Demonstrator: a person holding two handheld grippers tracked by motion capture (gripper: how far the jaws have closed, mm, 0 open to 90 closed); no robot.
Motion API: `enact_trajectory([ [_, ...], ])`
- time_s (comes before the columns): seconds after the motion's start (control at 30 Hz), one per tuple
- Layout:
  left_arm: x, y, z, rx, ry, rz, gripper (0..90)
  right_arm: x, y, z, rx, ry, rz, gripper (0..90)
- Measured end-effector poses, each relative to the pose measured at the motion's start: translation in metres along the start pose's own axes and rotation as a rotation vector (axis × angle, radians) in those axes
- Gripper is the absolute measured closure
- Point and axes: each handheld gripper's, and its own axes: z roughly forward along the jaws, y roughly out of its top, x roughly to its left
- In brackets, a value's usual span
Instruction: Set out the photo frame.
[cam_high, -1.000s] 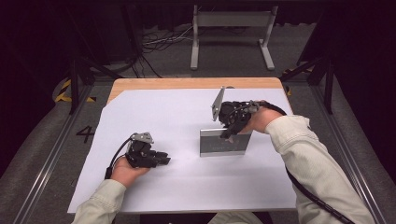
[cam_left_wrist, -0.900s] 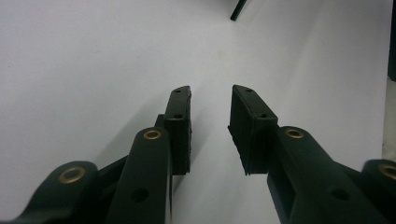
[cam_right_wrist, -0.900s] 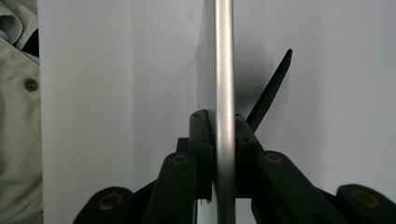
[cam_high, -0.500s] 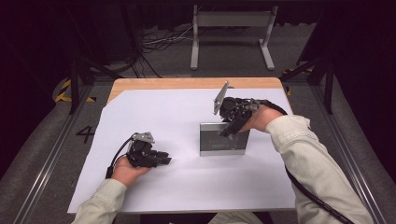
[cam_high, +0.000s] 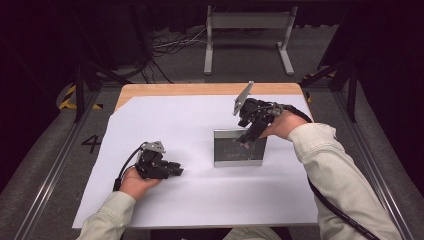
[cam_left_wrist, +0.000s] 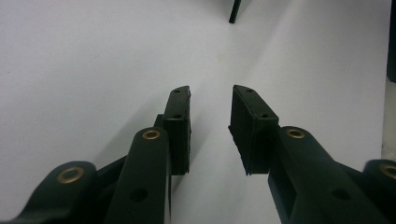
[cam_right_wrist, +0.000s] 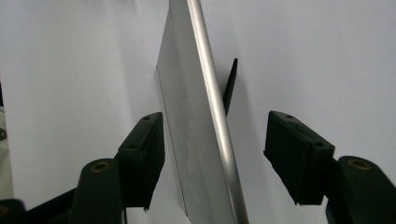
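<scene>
Frame stands upright, its prop half hidden; right gripper has just released it; left gripper rests open at 8 o'clock.

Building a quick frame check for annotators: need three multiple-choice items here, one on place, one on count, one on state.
1. Where does the silver picture frame stand?
A. on the white sheet, before the right hand-held gripper
B. on the floor beside the table
C. between the jaws of the left hand-held gripper

2. How many picture frames are on the table?
A. three
B. two
C. one

3. How do the right hand-held gripper's jaws stand against the frame?
A. clamped shut on it
B. open on either side of it, pads clear
C. shut and far from it

Key: 1 A, the high view shows it upright on the sheet at the person's right; 2 C, a single frame is seen there; 3 B, the right gripper view shows gaps between both pads and the frame's edge, the jaws having just opened.
</scene>
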Motion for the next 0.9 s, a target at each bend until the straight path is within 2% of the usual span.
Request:
enact_trajectory([
  [0.07,0.0,0.001,0.0,-0.002,-0.002,-0.002,68.3,-0.002,-0.005,-0.003,-0.012,-0.021,0.017,37.4],
  [0.33,0.006,0.006,-0.002,-0.017,-0.001,-0.006,67.8,-0.005,-0.025,-0.015,-0.021,-0.055,0.068,35.6],
  [0.5,0.01,0.006,-0.004,-0.025,0.013,-0.014,67.2,-0.007,-0.039,-0.024,-0.047,-0.073,0.093,34.8],
  [0.9,0.022,-0.002,-0.017,-0.067,0.047,-0.062,65.7,-0.007,-0.066,-0.038,-0.084,-0.097,0.14,33.1],
])
